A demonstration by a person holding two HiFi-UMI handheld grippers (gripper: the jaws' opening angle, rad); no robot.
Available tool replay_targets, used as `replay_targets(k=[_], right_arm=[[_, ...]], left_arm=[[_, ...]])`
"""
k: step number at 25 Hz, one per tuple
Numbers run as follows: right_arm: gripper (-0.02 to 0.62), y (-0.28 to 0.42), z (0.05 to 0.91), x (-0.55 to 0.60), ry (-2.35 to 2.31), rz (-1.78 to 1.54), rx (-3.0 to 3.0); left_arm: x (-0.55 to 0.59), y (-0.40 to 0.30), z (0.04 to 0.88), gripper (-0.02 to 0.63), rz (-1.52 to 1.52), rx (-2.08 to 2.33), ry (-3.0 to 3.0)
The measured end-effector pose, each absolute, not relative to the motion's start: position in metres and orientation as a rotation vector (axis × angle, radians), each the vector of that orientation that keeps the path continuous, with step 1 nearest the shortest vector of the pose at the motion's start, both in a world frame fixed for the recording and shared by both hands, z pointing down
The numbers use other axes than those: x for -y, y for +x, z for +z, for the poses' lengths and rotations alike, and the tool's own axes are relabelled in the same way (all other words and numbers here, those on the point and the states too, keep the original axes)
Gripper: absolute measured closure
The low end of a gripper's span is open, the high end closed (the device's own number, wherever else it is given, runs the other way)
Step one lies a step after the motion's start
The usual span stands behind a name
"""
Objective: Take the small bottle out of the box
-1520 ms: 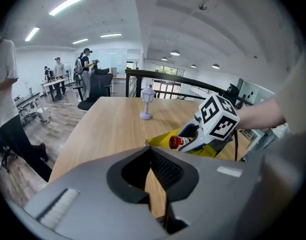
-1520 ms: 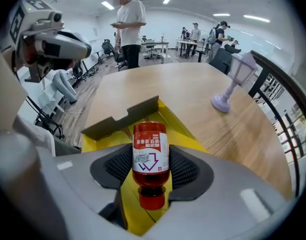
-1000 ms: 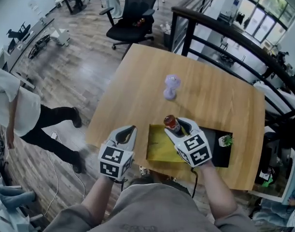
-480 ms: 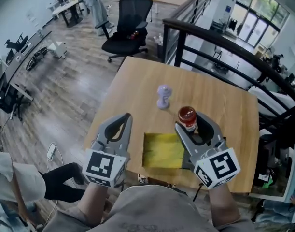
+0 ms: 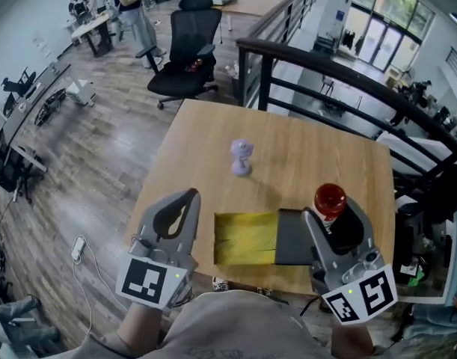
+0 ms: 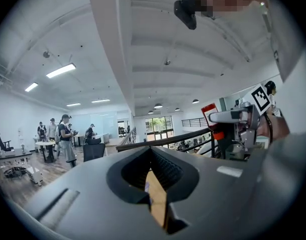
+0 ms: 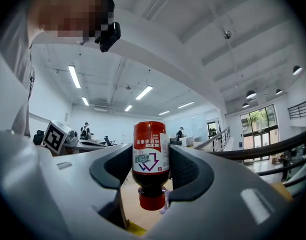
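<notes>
Small bottle (image 7: 150, 156) is clamped between the jaws of the right gripper (image 5: 334, 215), its long axis running along them. The red cap points back toward the gripper's body and the base points outward, past the fingertips. In the head view it is held up above the table (image 5: 303, 148), over the right end of the open box (image 5: 235, 239) with its yellow inside. The left gripper (image 5: 185, 197) hangs left of the box, jaws together on nothing. A small purple object (image 5: 241, 157) stands on the table beyond the box
</notes>
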State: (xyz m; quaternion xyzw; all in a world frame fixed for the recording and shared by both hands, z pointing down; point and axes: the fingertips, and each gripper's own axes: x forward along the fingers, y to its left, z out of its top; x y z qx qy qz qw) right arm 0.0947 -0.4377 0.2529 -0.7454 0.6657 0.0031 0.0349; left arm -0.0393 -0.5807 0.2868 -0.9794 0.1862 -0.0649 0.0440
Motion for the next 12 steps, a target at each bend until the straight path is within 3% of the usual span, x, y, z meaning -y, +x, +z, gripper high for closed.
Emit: replay_targets(k=[12], right_arm=[[0.365, 0.106, 0.290, 0.416, -2.343, -0.139, -2.001]], left_arm=[[0.560, -0.026, 0.318, 0.604, -0.284, -0.503, -3.036]])
